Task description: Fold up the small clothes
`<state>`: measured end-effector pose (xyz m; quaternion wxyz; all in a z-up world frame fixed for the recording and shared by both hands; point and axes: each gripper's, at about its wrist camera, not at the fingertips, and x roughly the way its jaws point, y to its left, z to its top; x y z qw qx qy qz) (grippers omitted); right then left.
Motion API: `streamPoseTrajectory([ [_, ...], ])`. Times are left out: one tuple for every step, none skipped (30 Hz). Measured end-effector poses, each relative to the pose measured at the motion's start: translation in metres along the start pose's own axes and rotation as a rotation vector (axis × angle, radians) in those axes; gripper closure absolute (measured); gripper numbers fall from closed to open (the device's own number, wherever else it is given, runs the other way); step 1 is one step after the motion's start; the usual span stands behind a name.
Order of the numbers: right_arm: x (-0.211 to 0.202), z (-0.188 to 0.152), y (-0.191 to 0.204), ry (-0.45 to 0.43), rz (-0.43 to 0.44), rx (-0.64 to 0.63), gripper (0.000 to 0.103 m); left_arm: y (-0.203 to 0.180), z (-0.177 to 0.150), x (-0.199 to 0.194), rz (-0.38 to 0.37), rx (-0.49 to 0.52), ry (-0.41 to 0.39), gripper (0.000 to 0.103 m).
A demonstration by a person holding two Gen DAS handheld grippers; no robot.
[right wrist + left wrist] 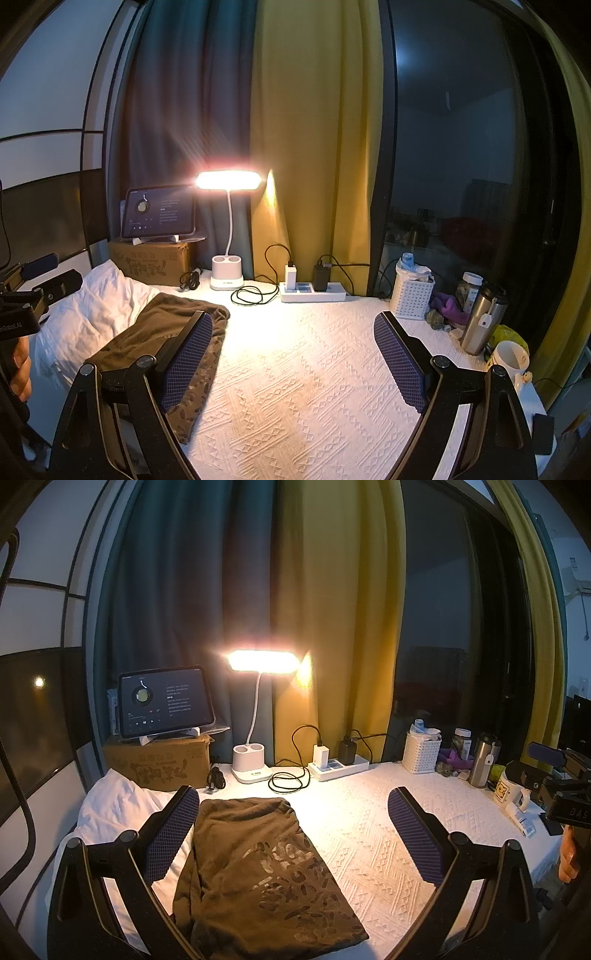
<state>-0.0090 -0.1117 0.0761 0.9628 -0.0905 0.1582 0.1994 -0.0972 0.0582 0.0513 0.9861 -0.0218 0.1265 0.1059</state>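
Note:
A folded brown garment [258,871] with a darker print lies flat on the white textured table cover [369,834], partly over a crumpled white cloth [114,805]. My left gripper [293,801] hovers over it, open, the garment below and between its blue-padded fingers [170,834], not touched. In the right wrist view the same garment [166,332] lies at the left, under the left finger [186,360]. My right gripper [293,326] is open over the bare table cover [303,387], holding nothing. Each gripper shows at the edge of the other's view, with a hand.
At the back stand a lit desk lamp [263,661], a tablet [164,701] on a cardboard box [159,762], a power strip [338,766] with chargers and a coiled cable. To the right are a white basket [421,755], a steel flask [484,758], a mug [508,788].

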Motion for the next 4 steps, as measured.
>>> streamPoseTrajectory([
  [-0.0001,-0.0009,0.0007,0.001,0.000,0.001,0.013,0.0002,0.0004,0.0006,0.000,0.000,0.000,0.002],
  [-0.0002,-0.0010,0.0006,0.002,0.001,0.000,0.013,0.0003,0.0005,0.0008,-0.001,-0.001,0.001,0.002],
  [-0.0001,-0.0010,0.0006,0.002,0.001,0.000,0.013,0.0002,0.0005,0.0007,0.000,-0.002,0.001,0.002],
  [0.0003,-0.0009,0.0002,0.002,0.001,-0.001,0.013,0.0003,0.0003,0.0009,0.000,-0.003,0.002,0.002],
])
